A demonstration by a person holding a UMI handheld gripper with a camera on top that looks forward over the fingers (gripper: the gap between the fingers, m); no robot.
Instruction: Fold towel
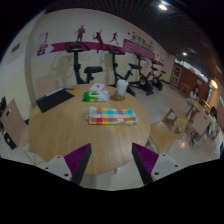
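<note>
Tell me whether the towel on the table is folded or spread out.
Folded, apparently: the towel lies as a compact rectangular strip on the round table, beyond the open hand-held gripper. Layers cannot be made out.

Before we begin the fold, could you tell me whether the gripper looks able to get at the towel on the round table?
Probably yes: the gripper is open, and the towel lies flat ahead of its fingers on the table, with bare tabletop between them.
</note>
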